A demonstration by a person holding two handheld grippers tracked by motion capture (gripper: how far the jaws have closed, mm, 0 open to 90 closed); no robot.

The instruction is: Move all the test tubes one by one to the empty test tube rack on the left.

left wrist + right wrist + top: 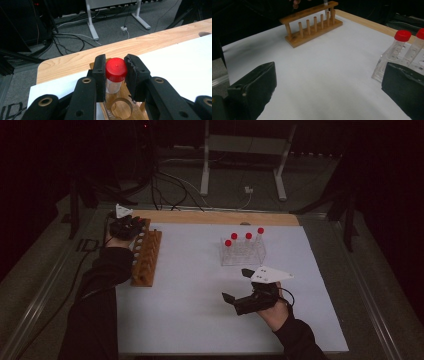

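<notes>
L tool (115, 75): I've got it clamped on red-cap tube (115, 72), over far end hole of wood rack (122, 106).
R tool (239, 285): jaws wide, nothing in them; I hold it low over surface (200, 285), nr clear rack (243, 252).

You have a white sheet (200, 315) spread over the light wooden table (215, 217), whose bare edge shows as a strip along the far side. To your right on the sheet stands a clear plastic rack (243, 254), holding four clear tubes with red screw caps (248, 236), all upright. Two of those red-capped tubes stand out plainly at the right edge of the right gripper view. Beyond the table you see a grey floor (240, 175) with a tangle of black and white cables (170, 187), a small white plug (248, 190), and the two white metal legs of a stand (205, 167). The surroundings beyond that are dark.
</notes>
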